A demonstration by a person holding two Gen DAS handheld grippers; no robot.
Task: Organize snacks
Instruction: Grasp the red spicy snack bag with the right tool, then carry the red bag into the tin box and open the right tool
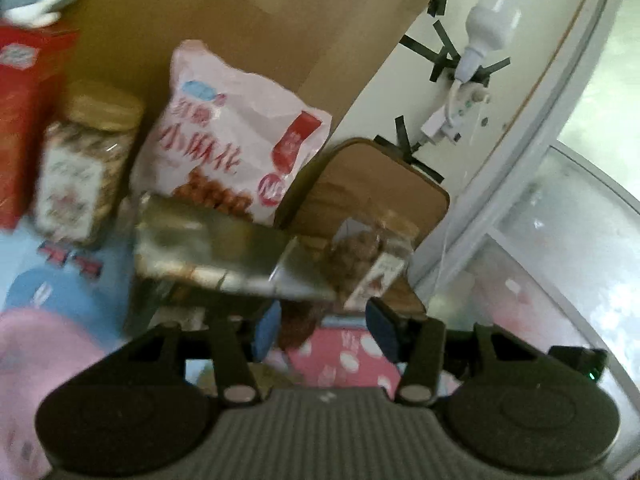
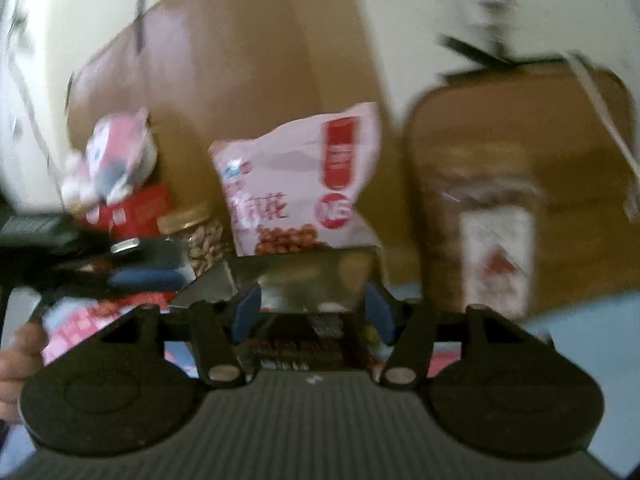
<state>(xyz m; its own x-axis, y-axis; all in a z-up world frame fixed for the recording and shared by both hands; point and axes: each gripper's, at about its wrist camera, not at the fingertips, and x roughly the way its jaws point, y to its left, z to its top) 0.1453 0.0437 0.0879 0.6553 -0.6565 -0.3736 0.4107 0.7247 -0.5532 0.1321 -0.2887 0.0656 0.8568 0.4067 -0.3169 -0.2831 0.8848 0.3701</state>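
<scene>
A silver foil snack packet (image 1: pixel 224 252) lies between both grippers; it also shows in the right wrist view (image 2: pixel 304 280). My right gripper (image 2: pixel 312 316) has its blue pads on either side of the packet's near end. My left gripper (image 1: pixel 324 328) is open just behind the packet; it shows in the right wrist view (image 2: pixel 132 272) at the left. A pink snack bag (image 1: pixel 236 132) (image 2: pixel 304 184) leans on a cardboard box (image 1: pixel 256 24). A clear jar of nuts (image 1: pixel 372 256) (image 2: pixel 492 232) stands in a brown tray (image 1: pixel 368 184). Another jar (image 1: pixel 84 168) stands left.
A red box (image 1: pixel 24 120) with a plush toy (image 2: pixel 116 160) on top stands at the left. A white bulb and cable (image 1: pixel 480 40) are taped to the wall at right. The surface has a blue and pink patterned cloth (image 1: pixel 344 356).
</scene>
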